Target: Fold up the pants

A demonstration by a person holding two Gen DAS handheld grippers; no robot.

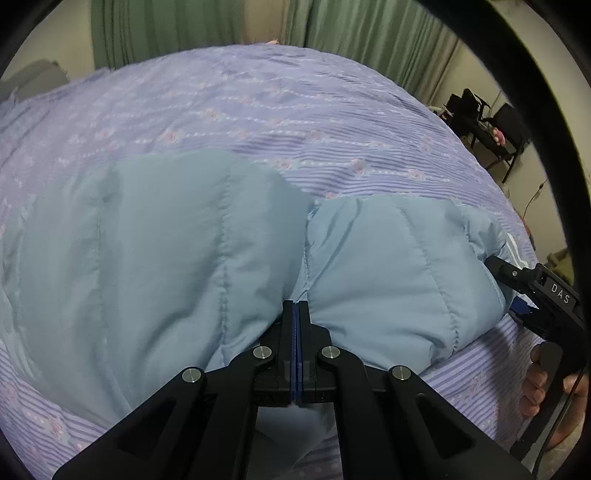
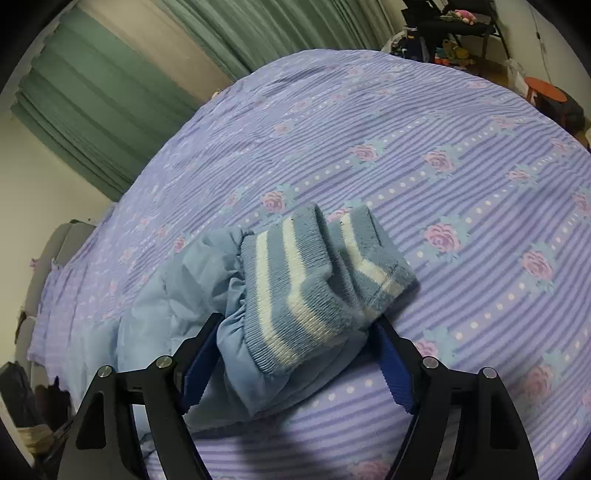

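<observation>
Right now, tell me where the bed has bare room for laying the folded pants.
Free: the wide stretch of bedspread beyond the striped cuffs, running toward the green curtains and the room's far side. Crowded: the near edge, where the padded blue pants spread out, with the left gripper shut at their middle seam and the right gripper open around the cuffs.

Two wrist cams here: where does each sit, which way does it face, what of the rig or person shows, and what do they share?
Left wrist: on the left gripper, facing along its shut fingers over the quilted blue pants; right gripper and the hand holding it at the right edge.
Right wrist: on the right gripper, facing along open fingers astride the striped knit cuffs.
Shared: the pants, purple floral bedspread, green curtains.
</observation>
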